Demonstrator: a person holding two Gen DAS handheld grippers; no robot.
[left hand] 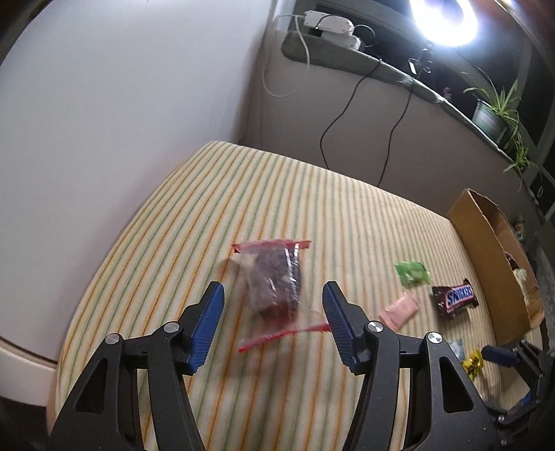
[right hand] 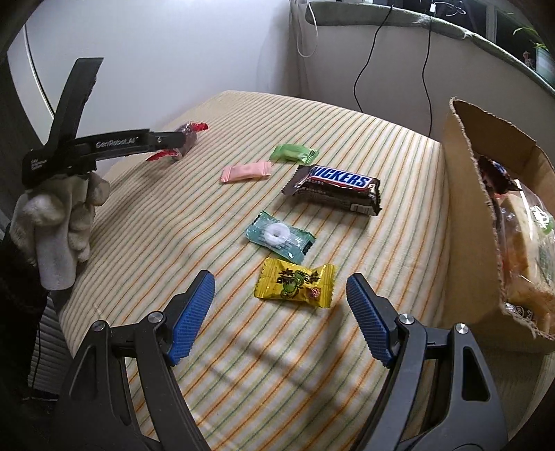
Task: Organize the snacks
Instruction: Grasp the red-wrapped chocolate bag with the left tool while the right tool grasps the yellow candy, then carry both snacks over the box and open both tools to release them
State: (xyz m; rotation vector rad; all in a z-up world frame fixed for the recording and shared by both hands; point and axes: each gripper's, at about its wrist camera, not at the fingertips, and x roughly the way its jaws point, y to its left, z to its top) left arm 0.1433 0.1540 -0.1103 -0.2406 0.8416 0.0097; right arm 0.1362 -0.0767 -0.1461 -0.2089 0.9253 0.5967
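Right tongs spread wide, nothing between the pads, hovering over the striped bed. Yellow candy lies just ahead of the pads, flat on the bed. Beyond it the teal mint packet, then the Snickers bar, then the pink wrapper and green wrapper side by side. Cardboard box at the right edge of the bed, open top, packets inside; contents only readable from the right wrist view.

Left tongs also spread, pads not pressing anything. Clear bag with red ends and dark contents sits between and just past the tips; blurred, so I can't tell whether it's resting on the bed or off it. Right wrist view shows the same bag at the far left of the bed, tips of the left tongs right at it, a gloved hand on the handle.

Left view only: potted plant and white device on the window ledge, bright lamp above. The mint packet is mostly hidden there.
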